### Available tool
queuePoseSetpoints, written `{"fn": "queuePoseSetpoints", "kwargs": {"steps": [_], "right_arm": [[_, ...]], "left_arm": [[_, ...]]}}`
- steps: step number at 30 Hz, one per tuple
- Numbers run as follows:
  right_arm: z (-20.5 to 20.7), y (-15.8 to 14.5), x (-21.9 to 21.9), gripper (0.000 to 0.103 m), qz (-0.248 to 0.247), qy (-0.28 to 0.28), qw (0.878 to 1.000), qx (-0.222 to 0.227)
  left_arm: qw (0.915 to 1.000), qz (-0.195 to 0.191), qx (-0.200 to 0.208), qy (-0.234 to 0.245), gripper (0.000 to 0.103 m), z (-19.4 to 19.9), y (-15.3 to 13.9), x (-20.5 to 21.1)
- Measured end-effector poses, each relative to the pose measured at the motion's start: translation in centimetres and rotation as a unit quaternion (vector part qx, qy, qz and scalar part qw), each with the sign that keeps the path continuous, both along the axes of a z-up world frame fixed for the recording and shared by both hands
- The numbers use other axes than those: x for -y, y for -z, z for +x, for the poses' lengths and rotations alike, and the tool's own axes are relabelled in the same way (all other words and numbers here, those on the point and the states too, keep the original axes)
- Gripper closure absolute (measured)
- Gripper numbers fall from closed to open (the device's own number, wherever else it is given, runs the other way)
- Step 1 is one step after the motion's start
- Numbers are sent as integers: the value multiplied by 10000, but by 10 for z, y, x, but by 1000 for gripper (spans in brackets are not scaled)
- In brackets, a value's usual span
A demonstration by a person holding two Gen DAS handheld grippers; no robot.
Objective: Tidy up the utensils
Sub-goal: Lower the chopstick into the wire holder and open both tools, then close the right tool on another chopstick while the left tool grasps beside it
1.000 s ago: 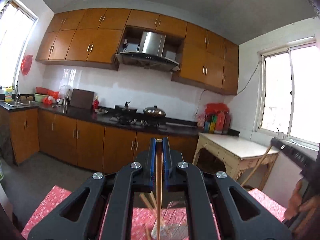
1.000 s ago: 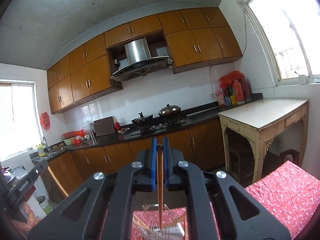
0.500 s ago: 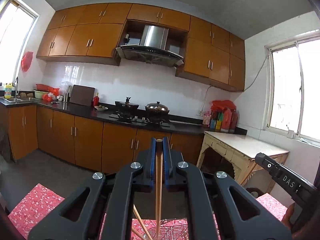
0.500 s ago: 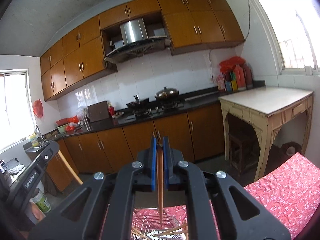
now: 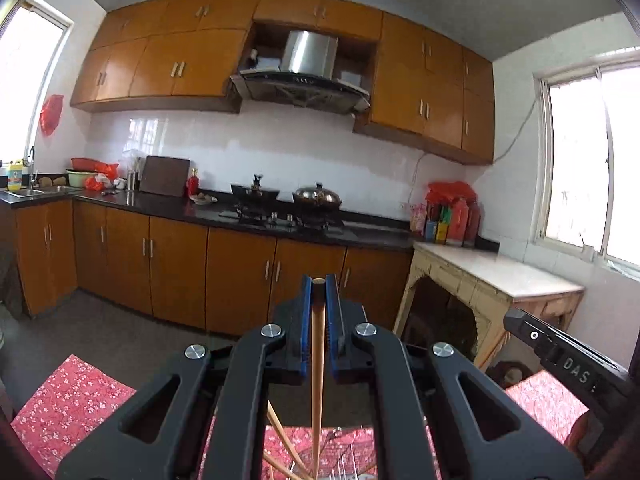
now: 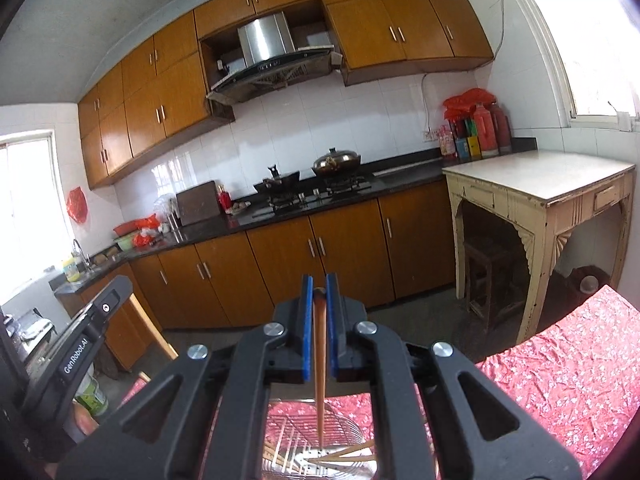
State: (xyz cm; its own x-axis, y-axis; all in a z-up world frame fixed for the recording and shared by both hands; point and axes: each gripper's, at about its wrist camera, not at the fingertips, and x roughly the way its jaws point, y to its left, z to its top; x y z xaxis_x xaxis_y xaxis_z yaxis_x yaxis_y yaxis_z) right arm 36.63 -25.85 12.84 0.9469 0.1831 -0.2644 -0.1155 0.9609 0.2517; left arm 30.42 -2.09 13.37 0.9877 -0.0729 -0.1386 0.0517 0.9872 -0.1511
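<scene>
Chopstick (image 5: 318, 364) clenched upright in left gripper (image 5: 319, 292), darker chopstick (image 6: 320, 364) clamped in right gripper (image 6: 319, 292), wire basket (image 6: 352, 428) at 6 o'clock on red cloth (image 6: 560, 380)

Both fisheye views sit low over a table under a red floral cloth (image 5: 68, 392), each looking forward along its own gripper's black fingers, close behind them, tilted slightly down. Both face the far wall of orange-brown wooden cabinets (image 5: 180, 264) and the steel range hood (image 6: 268, 46). The left view stands further left; both share the cream side table (image 6: 536, 176) and black worktop (image 5: 160, 208).
</scene>
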Motion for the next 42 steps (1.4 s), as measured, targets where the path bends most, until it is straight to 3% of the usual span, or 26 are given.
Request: {"fn": "queuePoseSetpoints", "kwargs": {"steps": [1, 3, 5, 12, 22, 27, 31, 38, 42], "right_arm": [[1, 2, 0, 91, -33, 16, 10000, -72], [-2, 4, 3, 67, -61, 134, 9999, -67], [-8, 4, 7, 66, -116, 206, 9997, -34], [-35, 6, 35, 66, -275, 623, 9976, -112], [-80, 45, 81, 66, -488, 1228, 9898, -530], [-103, 86, 96, 66, -513, 1343, 9854, -908], [-115, 130, 93, 66, -400, 1117, 9832, -1390], [-136, 220, 50, 74, -466, 283, 9704, -2353], [-137, 248, 32, 76, -600, 146, 9620, -2660]], "left_arm": [[10000, 15, -33, -43, 96, 0, 1, 0], [9999, 38, -112, -49, 94, -1, 1, -2], [9997, 60, -173, -133, 86, -3, -2, -6], [9991, 92, -270, -327, 73, -31, -5, -30], [9962, 77, -541, -672, 66, -89, 24, -78], [9933, 218, -733, -868, 63, -110, 52, -94], [9889, 278, -1172, -874, 60, -117, 86, -98], [9784, 336, -1954, -585, 59, -130, 152, -84], [9722, 297, -2290, -389, 59, -133, 178, -76]]}}
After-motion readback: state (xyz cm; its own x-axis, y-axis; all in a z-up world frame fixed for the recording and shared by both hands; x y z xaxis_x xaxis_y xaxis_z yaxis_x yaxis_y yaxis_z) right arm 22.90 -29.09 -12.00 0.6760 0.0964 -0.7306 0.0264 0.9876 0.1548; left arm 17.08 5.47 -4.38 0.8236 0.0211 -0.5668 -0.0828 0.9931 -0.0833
